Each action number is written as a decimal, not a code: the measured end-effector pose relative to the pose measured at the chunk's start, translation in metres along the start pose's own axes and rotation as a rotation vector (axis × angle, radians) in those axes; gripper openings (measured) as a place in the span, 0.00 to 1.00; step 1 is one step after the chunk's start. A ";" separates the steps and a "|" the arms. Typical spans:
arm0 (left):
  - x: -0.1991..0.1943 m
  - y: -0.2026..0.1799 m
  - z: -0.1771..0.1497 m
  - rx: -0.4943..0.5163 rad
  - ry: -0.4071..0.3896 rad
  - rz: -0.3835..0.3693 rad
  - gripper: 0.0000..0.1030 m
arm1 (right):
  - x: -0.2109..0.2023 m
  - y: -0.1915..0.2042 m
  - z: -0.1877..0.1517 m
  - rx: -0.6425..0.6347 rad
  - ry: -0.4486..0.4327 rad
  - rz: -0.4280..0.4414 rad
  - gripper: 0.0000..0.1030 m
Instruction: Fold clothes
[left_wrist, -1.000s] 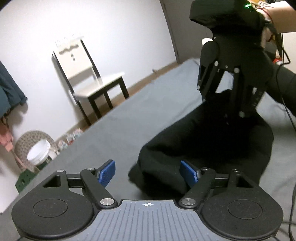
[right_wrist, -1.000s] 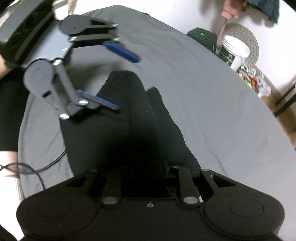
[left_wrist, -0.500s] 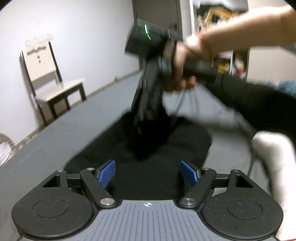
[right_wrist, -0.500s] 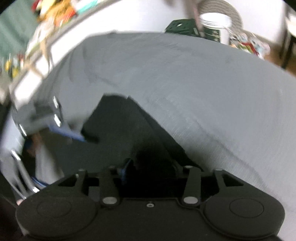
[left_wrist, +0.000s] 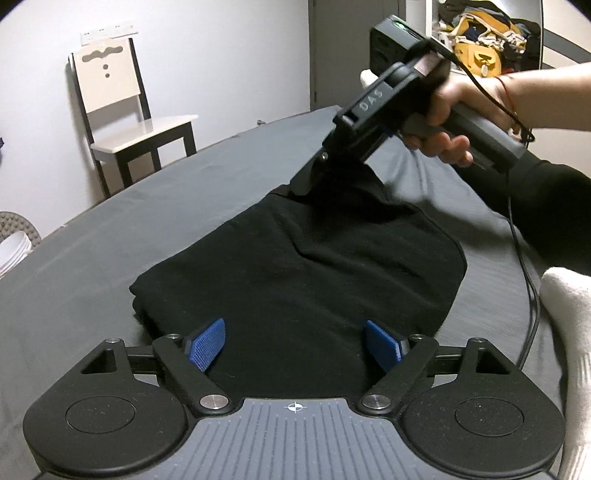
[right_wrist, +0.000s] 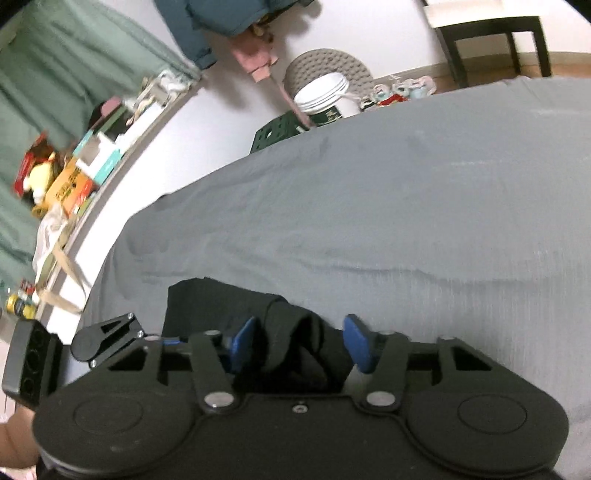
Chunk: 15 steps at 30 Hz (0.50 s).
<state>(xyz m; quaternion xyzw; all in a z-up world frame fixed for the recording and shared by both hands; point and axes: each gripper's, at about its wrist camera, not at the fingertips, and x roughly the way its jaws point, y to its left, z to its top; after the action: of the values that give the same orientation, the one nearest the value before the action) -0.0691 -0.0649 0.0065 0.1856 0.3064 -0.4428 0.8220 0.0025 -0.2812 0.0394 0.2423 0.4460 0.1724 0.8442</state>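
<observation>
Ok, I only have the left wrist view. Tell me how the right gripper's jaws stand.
Observer: The right gripper has its jaws apart, with a bunch of the black garment sitting between the blue pads.
Operator: Now say what lies ahead of it.
Observer: Grey bedsheet, then a white bucket next to a green crate past the bed's edge.

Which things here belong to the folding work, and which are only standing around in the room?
Belong to the job:
black garment
grey bed sheet under it
left claw, open
right claw, open around a raised fold

Just lying about:
chair
white bucket
green crate
white cloth
</observation>
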 end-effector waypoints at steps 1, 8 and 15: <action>0.001 0.002 0.000 -0.014 0.005 -0.001 0.82 | 0.002 -0.001 -0.002 0.009 -0.008 -0.009 0.36; 0.005 0.020 0.000 -0.129 0.044 -0.018 0.88 | 0.016 0.001 -0.002 0.027 -0.056 -0.092 0.34; -0.019 0.038 -0.008 -0.242 0.059 0.055 0.89 | -0.019 0.058 -0.023 -0.157 -0.167 -0.177 0.38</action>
<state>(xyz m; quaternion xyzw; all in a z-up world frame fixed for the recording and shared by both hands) -0.0477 -0.0287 0.0145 0.1064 0.3766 -0.3742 0.8407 -0.0316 -0.2368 0.0732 0.1491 0.3788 0.1109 0.9067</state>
